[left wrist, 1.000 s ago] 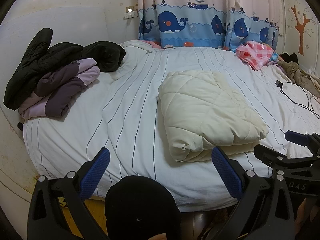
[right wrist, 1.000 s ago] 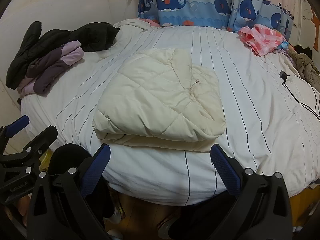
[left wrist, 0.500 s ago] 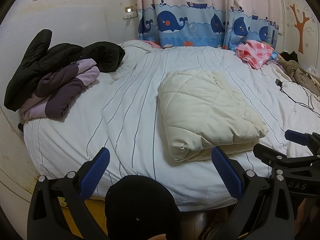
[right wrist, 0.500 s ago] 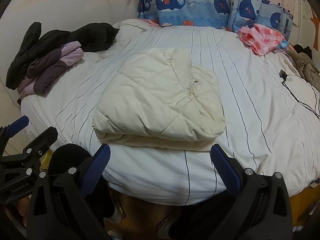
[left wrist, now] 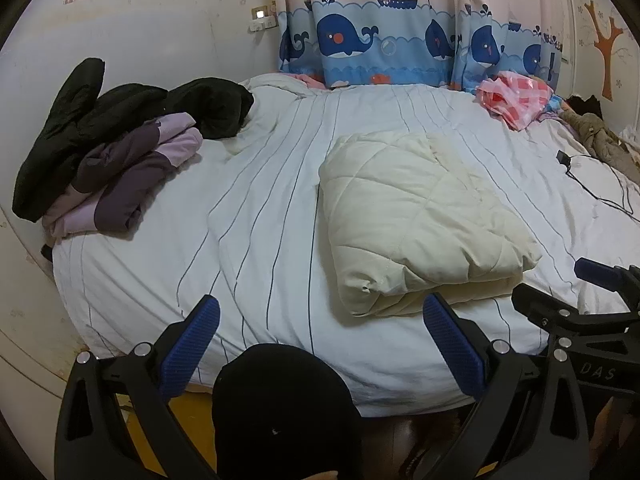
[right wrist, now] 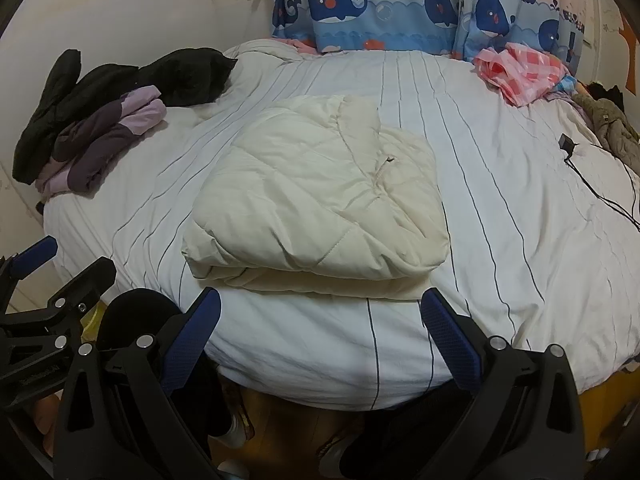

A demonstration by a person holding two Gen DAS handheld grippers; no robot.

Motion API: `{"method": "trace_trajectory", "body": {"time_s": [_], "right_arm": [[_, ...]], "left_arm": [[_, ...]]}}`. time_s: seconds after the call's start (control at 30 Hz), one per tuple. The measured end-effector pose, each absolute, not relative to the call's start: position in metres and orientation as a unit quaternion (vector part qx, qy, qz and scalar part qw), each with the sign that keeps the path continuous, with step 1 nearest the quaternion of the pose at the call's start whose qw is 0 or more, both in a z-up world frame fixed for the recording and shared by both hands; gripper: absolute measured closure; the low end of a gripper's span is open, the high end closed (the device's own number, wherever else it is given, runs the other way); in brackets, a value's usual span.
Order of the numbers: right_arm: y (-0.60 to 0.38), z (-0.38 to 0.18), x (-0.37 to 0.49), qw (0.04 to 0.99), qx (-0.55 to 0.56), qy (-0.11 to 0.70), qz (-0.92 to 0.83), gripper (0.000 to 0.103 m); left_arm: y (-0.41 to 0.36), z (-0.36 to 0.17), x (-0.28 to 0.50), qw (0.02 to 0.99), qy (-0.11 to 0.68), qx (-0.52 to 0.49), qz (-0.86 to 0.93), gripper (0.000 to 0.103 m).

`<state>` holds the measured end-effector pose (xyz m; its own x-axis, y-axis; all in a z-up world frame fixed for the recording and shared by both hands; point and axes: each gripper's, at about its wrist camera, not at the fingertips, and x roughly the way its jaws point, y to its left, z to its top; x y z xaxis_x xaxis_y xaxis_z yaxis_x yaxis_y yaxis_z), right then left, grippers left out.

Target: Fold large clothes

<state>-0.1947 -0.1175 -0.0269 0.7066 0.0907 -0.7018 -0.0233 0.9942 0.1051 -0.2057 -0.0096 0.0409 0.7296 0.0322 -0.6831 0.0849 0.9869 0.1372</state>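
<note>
A cream quilted jacket lies folded into a thick rectangle on the white striped bed; it also shows in the right wrist view. My left gripper is open and empty, held back from the bed's near edge, left of the folded jacket. My right gripper is open and empty, just in front of the jacket's near edge and apart from it. Each gripper shows at the other view's side.
A black coat and a purple jacket are piled at the bed's far left. A pink checked cloth and a brown garment lie at the far right, with a charger and cable. A whale curtain hangs behind.
</note>
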Motion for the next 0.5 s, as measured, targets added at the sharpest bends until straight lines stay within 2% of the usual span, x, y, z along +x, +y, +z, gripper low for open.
{"method": "trace_trajectory", "body": {"time_s": [0.5], "right_arm": [[-0.1273,-0.0325,-0.1942,0.921,0.063,0.383,0.03,0.006]], "left_arm": [[-0.0158,0.037,-0.2003,0.913,0.401,0.075,-0.026,0.006]]}}
